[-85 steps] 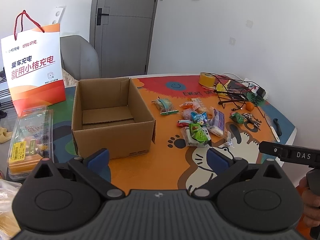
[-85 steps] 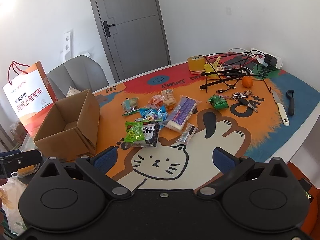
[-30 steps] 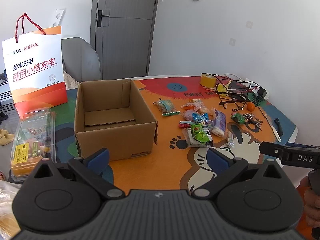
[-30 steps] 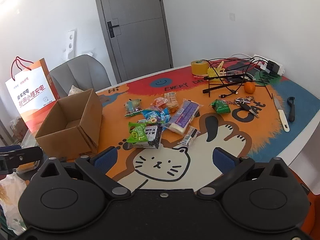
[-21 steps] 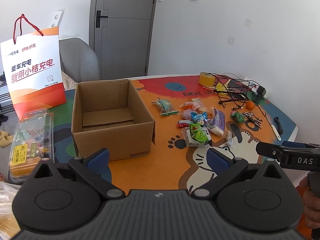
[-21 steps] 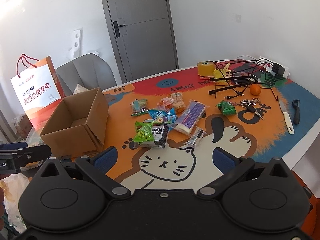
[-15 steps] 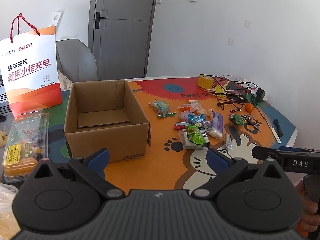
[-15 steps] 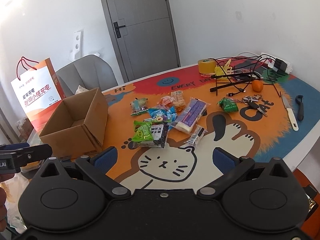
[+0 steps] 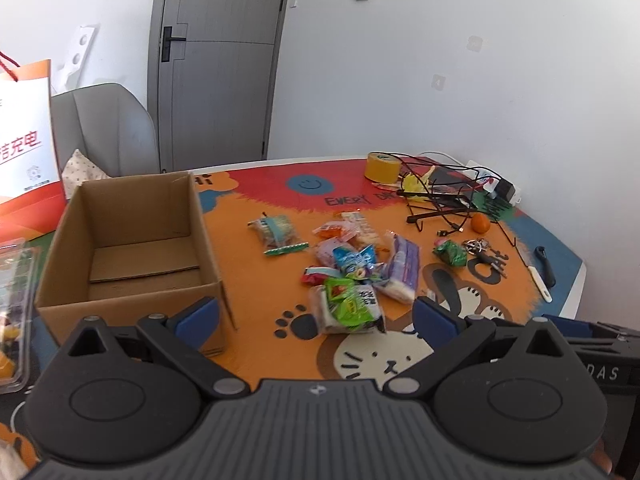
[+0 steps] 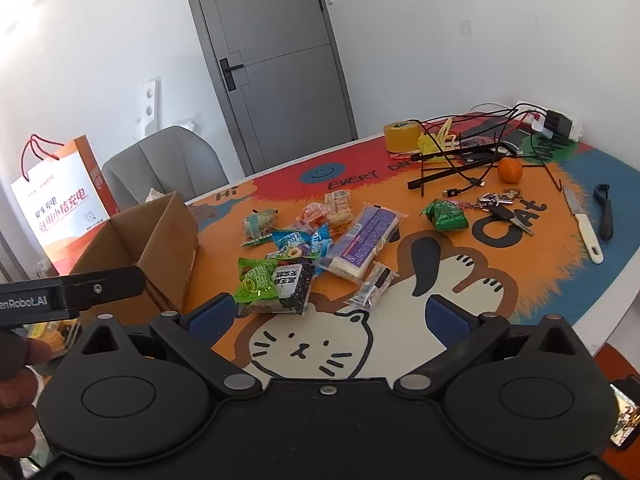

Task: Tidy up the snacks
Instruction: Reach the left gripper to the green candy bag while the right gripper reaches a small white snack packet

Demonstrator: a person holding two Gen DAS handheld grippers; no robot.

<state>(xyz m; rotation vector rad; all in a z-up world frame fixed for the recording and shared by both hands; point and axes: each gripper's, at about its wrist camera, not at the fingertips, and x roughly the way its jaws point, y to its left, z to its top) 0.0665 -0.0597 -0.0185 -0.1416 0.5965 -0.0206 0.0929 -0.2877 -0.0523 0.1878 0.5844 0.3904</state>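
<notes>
An empty open cardboard box point(image 9: 132, 248) point(image 10: 160, 240) stands on the left of the cartoon table mat. Right of it lies a loose pile of snack packets: a green packet point(image 9: 346, 300) point(image 10: 258, 280), a blue one point(image 9: 354, 258) point(image 10: 298, 242), a long purple-labelled pack point(image 9: 402, 270) point(image 10: 366, 238), and a small green packet point(image 9: 450, 252) point(image 10: 444, 214) apart to the right. My left gripper point(image 9: 316, 314) hovers open in front of the box and pile. My right gripper point(image 10: 328, 314) hovers open just short of the green packet. Neither holds anything.
At the table's far right lie a tape roll point(image 10: 400, 136), tangled black cables point(image 10: 464, 160), an orange point(image 10: 510, 170), keys point(image 10: 502, 206) and a knife point(image 10: 584, 226). A paper shopping bag point(image 10: 56, 204) and a grey chair point(image 10: 164, 168) stand behind the box. A plastic food tray point(image 9: 12, 280) lies far left.
Both grippers have moved forward and to the right, closer to the snack pile. The bag and plastic tray have slid toward the left edge of the left view. Nothing was picked up.
</notes>
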